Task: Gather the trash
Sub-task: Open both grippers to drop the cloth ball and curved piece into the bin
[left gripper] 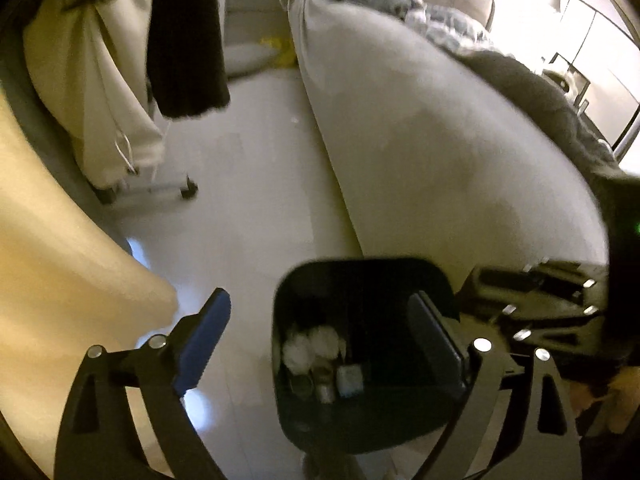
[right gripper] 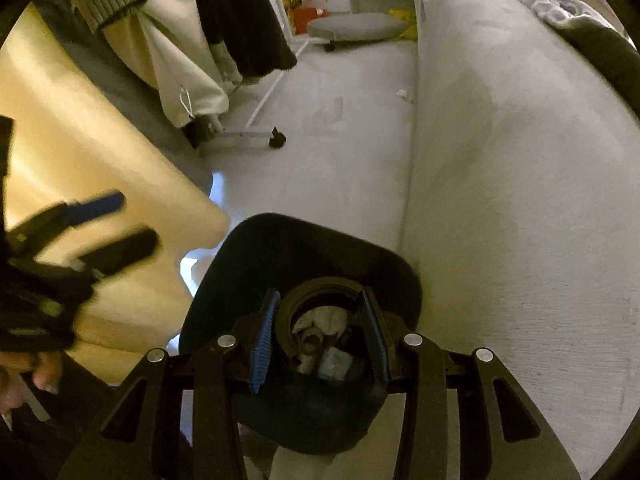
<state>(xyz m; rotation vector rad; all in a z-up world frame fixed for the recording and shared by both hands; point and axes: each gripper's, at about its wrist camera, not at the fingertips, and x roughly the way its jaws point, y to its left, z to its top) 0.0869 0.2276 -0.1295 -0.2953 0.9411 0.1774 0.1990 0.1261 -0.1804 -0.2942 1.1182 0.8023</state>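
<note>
Above a black plastic rounded-square trash bin (left gripper: 352, 280) standing on the pale floor (left gripper: 256, 168) at the foot corner of a bed with a light grey cover (left gripper: 440, 152), we hold two grippers. Our left gripper (left gripper: 320, 344) hangs over the bin with its blue-padded fingers (left gripper: 204, 340) spread wide and nothing between them. Inside the bin we see crumpled white tissue (left gripper: 308, 350), a small pale blue packet (left gripper: 349, 380) and other dim bits we cannot make out.

Our right gripper (right gripper: 320, 340) points down into the same bin (right gripper: 280, 248) and is clamped on a black ring-shaped object (right gripper: 316, 292), possibly a tape roll or a lid; its two fingers press on the ring's opposite sides. Through the ring's hole we see the white tissue (right gripper: 324, 320) below. In the right wrist view the left gripper (right gripper: 108, 228) shows blurred at the left edge, with part of a hand (right gripper: 32, 368) under it.

Beside the bin a yellowish cloth (left gripper: 52, 240) hangs down. Farther off, cream and black garments (right gripper: 192, 40) hang from a white wheeled rack (right gripper: 256, 132), and a grey round cushion (right gripper: 352, 26) lies on the floor.
</note>
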